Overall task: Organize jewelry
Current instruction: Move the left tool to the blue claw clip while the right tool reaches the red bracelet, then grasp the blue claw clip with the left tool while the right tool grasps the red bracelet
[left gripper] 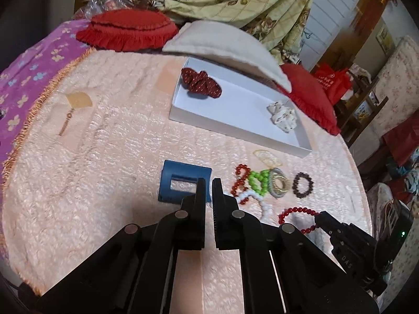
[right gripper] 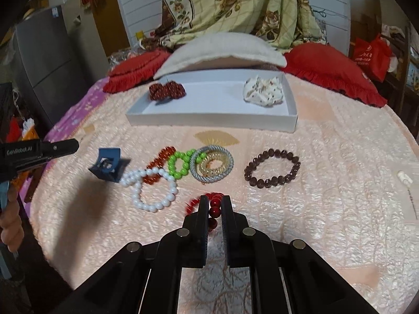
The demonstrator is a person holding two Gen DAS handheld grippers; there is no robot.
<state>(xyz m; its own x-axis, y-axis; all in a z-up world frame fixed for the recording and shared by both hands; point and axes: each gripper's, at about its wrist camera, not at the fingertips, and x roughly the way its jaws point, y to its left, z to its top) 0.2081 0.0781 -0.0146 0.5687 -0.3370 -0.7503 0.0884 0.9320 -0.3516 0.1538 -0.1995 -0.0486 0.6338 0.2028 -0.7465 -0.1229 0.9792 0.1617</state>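
A white tray (right gripper: pixel 209 121) lies at the back of the peach blanket, holding a dark red scrunchie (right gripper: pixel 167 90) and a cream scrunchie (right gripper: pixel 263 91). In front lie a blue hair claw (right gripper: pixel 108 166), a white bead bracelet (right gripper: pixel 154 189), an orange-red bracelet (right gripper: pixel 159 162), a green bracelet (right gripper: pixel 182 164), a coiled hair tie ring (right gripper: pixel 211 166) and a dark brown bracelet (right gripper: pixel 272 168). My right gripper (right gripper: pixel 214 204) is shut on a red bead bracelet (right gripper: pixel 214 205). My left gripper (left gripper: pixel 208 185) is shut and empty, just in front of the blue claw (left gripper: pixel 183 184).
Red cushions (right gripper: pixel 332 69) and a cream pillow (right gripper: pixel 222 49) lie behind the tray. A floral quilt (right gripper: pixel 235 2) is piled at the back. A thin gold chain (left gripper: pixel 66 121) lies far left on the blanket. The bed's edge drops off at right.
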